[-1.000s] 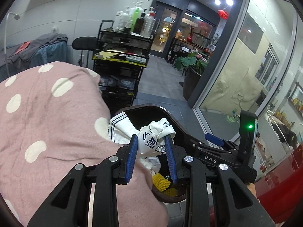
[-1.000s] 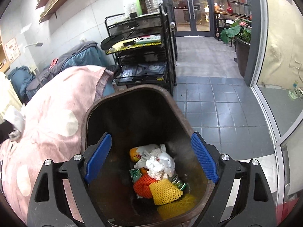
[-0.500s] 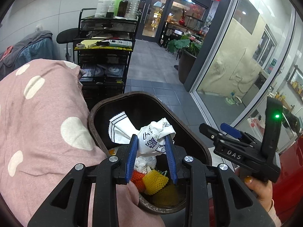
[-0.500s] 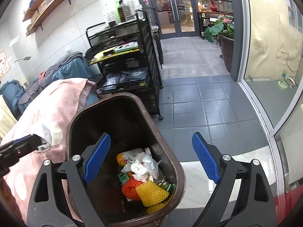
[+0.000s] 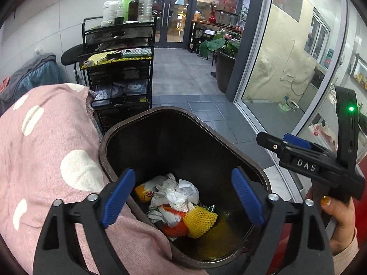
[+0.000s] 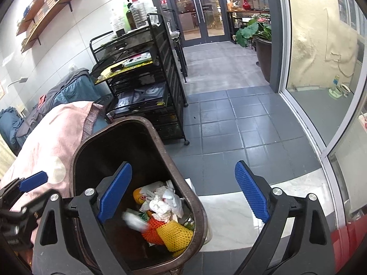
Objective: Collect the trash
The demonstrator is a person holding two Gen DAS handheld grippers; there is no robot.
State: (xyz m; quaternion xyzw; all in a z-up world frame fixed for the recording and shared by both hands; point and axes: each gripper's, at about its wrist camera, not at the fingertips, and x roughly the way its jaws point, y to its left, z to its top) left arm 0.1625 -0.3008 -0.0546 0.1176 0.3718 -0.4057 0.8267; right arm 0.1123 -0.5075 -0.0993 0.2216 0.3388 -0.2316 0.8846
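Left wrist: claw point(image 5: 183, 194) opening; wrapper gone, now in bin point(image 5: 240, 158).

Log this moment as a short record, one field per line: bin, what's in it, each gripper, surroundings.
bin: dark brown bin, lid off, beside a pink spotted cloth
contents: crumpled white paper, yellow foam net, orange foam net, orange-printed packet
left gripper: over the bin, jaws opening, nothing between them
right gripper: jaws opening, empty, over the bin's right rim
surroundings: black cart with bottles, grey tile floor, glass doors
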